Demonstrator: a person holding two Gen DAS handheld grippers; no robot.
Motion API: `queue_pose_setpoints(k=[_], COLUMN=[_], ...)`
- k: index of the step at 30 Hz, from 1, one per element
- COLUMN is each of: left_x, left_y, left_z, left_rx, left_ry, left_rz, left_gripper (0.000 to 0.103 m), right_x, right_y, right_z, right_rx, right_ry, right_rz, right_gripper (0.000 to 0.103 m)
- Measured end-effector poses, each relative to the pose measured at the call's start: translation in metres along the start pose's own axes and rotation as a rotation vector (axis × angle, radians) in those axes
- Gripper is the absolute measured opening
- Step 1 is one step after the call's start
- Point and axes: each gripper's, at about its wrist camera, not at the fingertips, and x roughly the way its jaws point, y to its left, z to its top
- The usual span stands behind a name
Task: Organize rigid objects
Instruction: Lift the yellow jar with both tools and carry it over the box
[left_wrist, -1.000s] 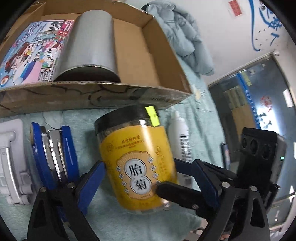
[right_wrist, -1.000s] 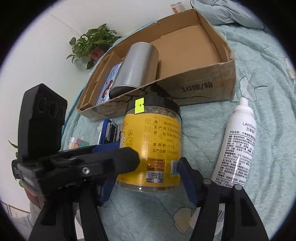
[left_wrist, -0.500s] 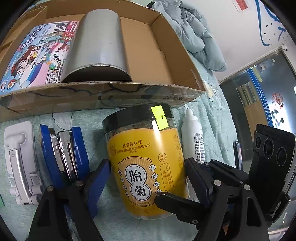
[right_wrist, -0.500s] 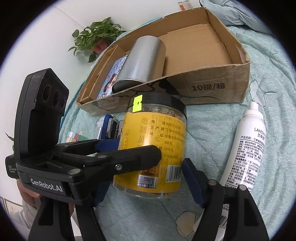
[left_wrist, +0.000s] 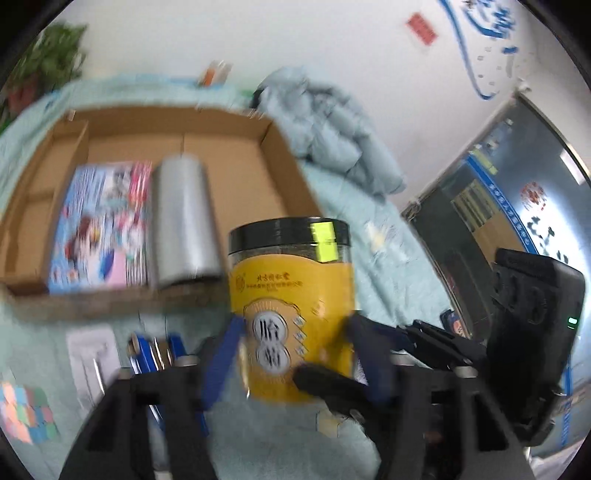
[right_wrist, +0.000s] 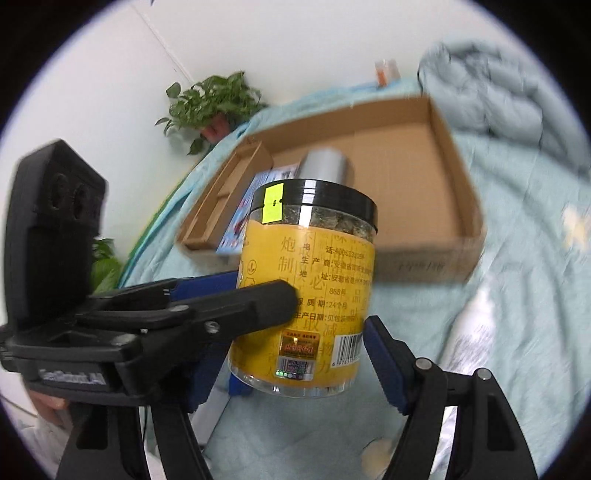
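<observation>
1. Both grippers clamp the yellow jar (left_wrist: 291, 314), lifted clear of the bedspread (left_wrist: 388, 258): the left gripper (left_wrist: 291, 365), jaws just closed, and the right gripper (right_wrist: 328, 332).
2. Left wrist view alone shows a stapler (left_wrist: 155, 350) and coloured cube (left_wrist: 26, 417), lower left.
3. Right wrist view alone shows the white bottle (right_wrist: 469, 332), right.

Lighting and picture quality: bright, even indoor light; heavy fisheye.
Motion blur smears both views, worst on the cardboard box (left_wrist: 284, 158) and bedding; jar (right_wrist: 306, 291) stays sharpest, with pale glare streaks. Shadows soft. Black vignette rings the bent edges.
</observation>
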Motion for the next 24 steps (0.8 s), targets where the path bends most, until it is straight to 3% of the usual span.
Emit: queue_pose_setpoints(k=[1, 2, 3, 4, 5, 6, 7, 8, 9, 10, 11, 14, 18, 20, 22, 24], left_x=[-0.001, -0.002, 0.002, 0.007, 0.006, 0.003, -0.004, -0.009, -0.013, -0.014, -0.013, 0.001, 0.022, 0.033, 0.042, 0.052], left_y=[-0.005, -0.011, -0.014, -0.014, -0.01, -0.001, 0.009, 0.017, 0.025, 0.031, 0.038, 0.059, 0.065, 0.07, 0.069, 0.063], left_z=[0.006, 0.013, 0.019, 0.025, 0.027, 0.031, 0.034, 0.035, 0.036, 0.036, 0.037, 0.03, 0.017, 0.014, 0.016, 0.014], left_rx=[0.019, 0.036, 0.054, 0.072, 0.059, 0.027, -0.004, -0.014, -0.015, -0.019, -0.032, -0.064, -0.027, -0.035, -0.023, 0.001], left_ry=[0.007, 0.007, 0.016, 0.041, 0.048, 0.04, 0.022, 0.01, -0.004, -0.016, -0.022, 0.05, 0.131, 0.157, 0.175, 0.194], left_rz=[-0.066, -0.092, -0.096, -0.071, -0.052, -0.055, -0.07, -0.065, -0.035, -0.008, 0.014, 0.006, 0.007, -0.035, -0.064, -0.084], left_gripper=[0.015, 0.019, 0.019, 0.019, 0.019, 0.02, 0.023, 0.037, 0.058, 0.066, 0.07, 0.07, 0.073, 0.073, 0.073, 0.076], right_x=[-0.003, -0.004, -0.002, 0.0, 0.001, 0.004, 0.007, 0.011, 0.014, 0.016, 0.017, 0.024, 0.041, 0.046, 0.04, 0.038], right_y=[0.001, -0.001, -0.002, 0.001, 0.01, 0.015, 0.009, -0.008, -0.026, -0.037, -0.047, -0.065, -0.078, -0.078, -0.069, -0.06], right_z=[0.006, 0.01, 0.016, 0.021, 0.022, 0.021, 0.019, 0.015, 0.01, 0.005, 0.0, -0.009, -0.027, -0.034, -0.04, -0.039], right_rx=[-0.009, -0.007, 0.02, 0.019, -0.062, -0.12, -0.111, -0.031, 0.044, 0.07, 0.091, 0.172, 0.255, 0.283, 0.274, 0.239], right_ry=[-0.018, -0.028, -0.006, 0.004, -0.007, -0.01, 0.014, 0.056, 0.084, 0.092, 0.091, 0.116, 0.186, 0.182, 0.131, 0.062], right_rz=[-0.037, -0.015, 0.099, 0.124, 0.006, -0.079, -0.089, -0.026, 0.001, -0.015, -0.033, 0.034, 0.118, 0.166, 0.187, 0.207], right_gripper=[0.057, 0.039, 0.022, 0.022, 0.022, 0.023, 0.024, 0.025, 0.035, 0.049, 0.051, 0.052, 0.053, 0.063, 0.082, 0.083])
